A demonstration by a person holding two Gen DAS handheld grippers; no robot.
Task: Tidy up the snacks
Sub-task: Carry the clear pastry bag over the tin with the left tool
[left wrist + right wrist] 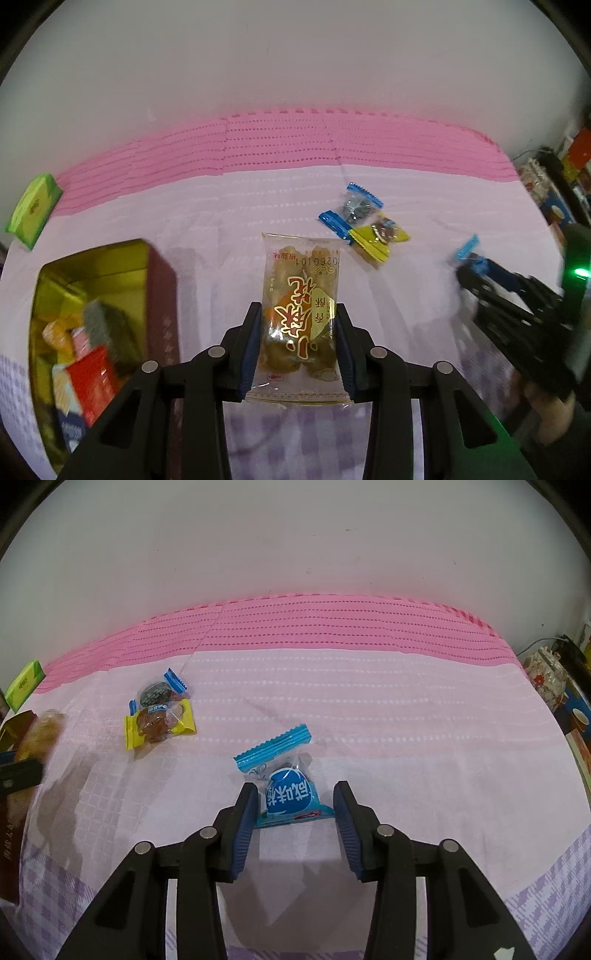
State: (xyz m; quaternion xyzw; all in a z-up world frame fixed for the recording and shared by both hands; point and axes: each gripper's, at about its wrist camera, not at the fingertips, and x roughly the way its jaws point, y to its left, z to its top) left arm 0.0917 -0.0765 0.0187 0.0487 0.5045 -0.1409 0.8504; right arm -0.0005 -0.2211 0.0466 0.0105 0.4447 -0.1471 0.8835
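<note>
The left tool (299, 343) clamps a clear pastry packet (300, 317) lifted above the surface (221, 206). The right tool (295, 812) sits narrow around a blue candy (286, 786); contact unclear. Beside the left, an open gold tin (144, 258) holds mixed snack packets (88, 365).

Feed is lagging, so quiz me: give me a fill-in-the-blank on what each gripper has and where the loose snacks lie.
1. The left gripper is shut on a clear pastry packet printed with ____ characters.
2. The tin box has a ____ inner wall.
3. The yellow candy touches a candy with ____ ends.

Missing: red; gold; blue
</note>
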